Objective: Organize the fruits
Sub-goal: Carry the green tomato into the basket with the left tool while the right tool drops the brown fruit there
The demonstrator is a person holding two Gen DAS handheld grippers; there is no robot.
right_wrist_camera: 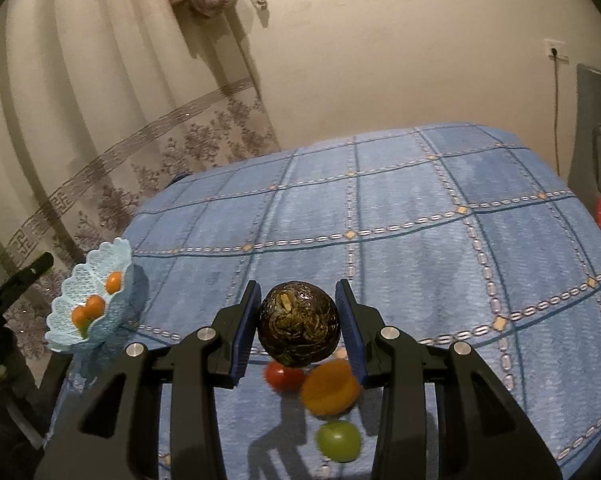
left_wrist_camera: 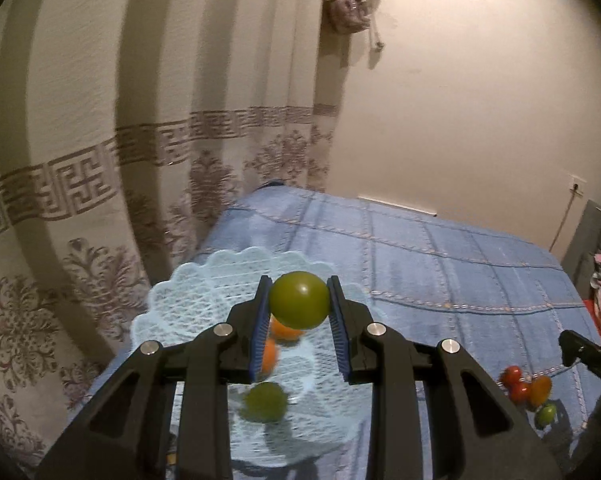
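two views split the scene for us: from the left wrist we see a green fruit (left_wrist_camera: 299,300) clamped between the pads of our left gripper (left_wrist_camera: 299,301), held above the pale blue lace basket (left_wrist_camera: 172,304) (orange fruits (left_wrist_camera: 269,354) and another green one lie inside). only the right wrist shows our right gripper (right_wrist_camera: 299,326) closed around a dark mottled ball-shaped fruit (right_wrist_camera: 299,325), above a loose red tomato (right_wrist_camera: 283,376), orange fruit (right_wrist_camera: 330,390) and small green fruit (right_wrist_camera: 337,441) on the blue checked bedspread (right_wrist_camera: 420,240).
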